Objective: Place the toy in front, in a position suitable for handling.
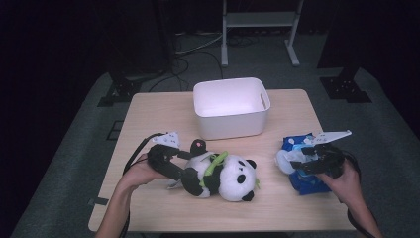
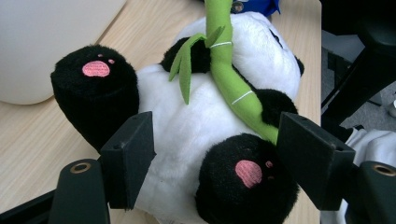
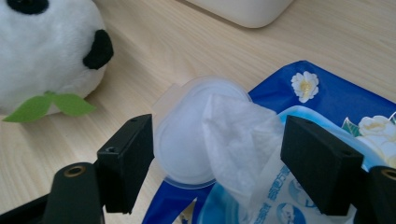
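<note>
Black-and-white plush panda toy [image 1: 225, 177] with a green felt bamboo stalk [image 2: 231, 79]: lies on its back at lower centre of the high view, on the pale wooden table [image 1: 148, 111], feet toward the frame's left, head toward the right. In the left gripper view its white belly and one black foot with a pink sole sit between the two black jaws. The left gripper [image 1: 188, 166] straddles the toy's lower body, jaws spread on either side; the pads appear just clear of the plush, so this reads as an open stance set for a grasp, not a hold.

Blue plastic wet-wipe pack with white flower print [image 1: 302, 171]: lower right of the high view, flat on the table. Its round translucent flip lid [image 3: 187, 135] stands open and a white wipe [image 3: 243, 135] sticks up from the opening. The right gripper [image 1: 308, 159] hovers over it, jaws wide, the wipe between them but untouched, probably lined up to pinch and pull it.

White rectangular plastic bin [image 1: 232, 106]: upper centre, upright, likely the destination for items.
</note>
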{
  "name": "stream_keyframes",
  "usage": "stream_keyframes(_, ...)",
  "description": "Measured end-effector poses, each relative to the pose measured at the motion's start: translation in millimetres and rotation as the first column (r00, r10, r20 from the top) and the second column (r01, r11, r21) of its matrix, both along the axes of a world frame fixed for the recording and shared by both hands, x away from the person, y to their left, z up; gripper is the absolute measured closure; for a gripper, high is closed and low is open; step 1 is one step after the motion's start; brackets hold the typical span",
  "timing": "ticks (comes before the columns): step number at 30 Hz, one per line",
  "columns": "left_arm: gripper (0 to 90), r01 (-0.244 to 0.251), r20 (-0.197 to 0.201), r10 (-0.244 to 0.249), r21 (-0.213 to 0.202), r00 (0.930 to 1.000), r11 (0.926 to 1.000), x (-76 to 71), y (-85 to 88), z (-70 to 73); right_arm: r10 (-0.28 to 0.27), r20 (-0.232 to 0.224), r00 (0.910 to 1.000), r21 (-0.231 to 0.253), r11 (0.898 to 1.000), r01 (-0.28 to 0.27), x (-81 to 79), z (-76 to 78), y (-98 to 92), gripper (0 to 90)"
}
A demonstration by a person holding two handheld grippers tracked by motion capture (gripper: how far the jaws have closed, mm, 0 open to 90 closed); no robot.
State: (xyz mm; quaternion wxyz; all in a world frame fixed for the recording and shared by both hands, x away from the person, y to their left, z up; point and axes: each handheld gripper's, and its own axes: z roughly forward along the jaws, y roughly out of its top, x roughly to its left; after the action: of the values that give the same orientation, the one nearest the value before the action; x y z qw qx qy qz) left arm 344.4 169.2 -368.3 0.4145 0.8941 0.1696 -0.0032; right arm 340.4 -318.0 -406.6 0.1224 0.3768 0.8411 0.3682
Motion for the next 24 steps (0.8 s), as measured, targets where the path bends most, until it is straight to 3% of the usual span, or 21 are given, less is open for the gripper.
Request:
stream_keyframes(9, 26.6, 0.004, -0.011, -0.004, -0.023, 0.9999, 0.9997, -3.0, 0.1, -8.9, -0.022, -0.068, 0.9974, -0.037, 0.999, 0.020, 21.5, -6.8, -1.9, 30.1)
stream_keyframes(15, 25.6, 0.013, -0.003, -0.013, -0.022, 0.9999, 0.9997, -3.8, 1.7, -9.0, -0.026, -0.104, 0.9943, -0.091, 0.996, 0.016, 26.7, -15.7, 3.2, 33.8)
stream_keyframes(24, 25.0, 0.012, -0.012, -0.012, -0.014, 0.9998, 0.9998, -5.0, -0.9, -12.7, -0.058, -0.079, 0.9952, -0.140, 0.989, 0.047, 25.4, -16.6, 2.4, 53.7)
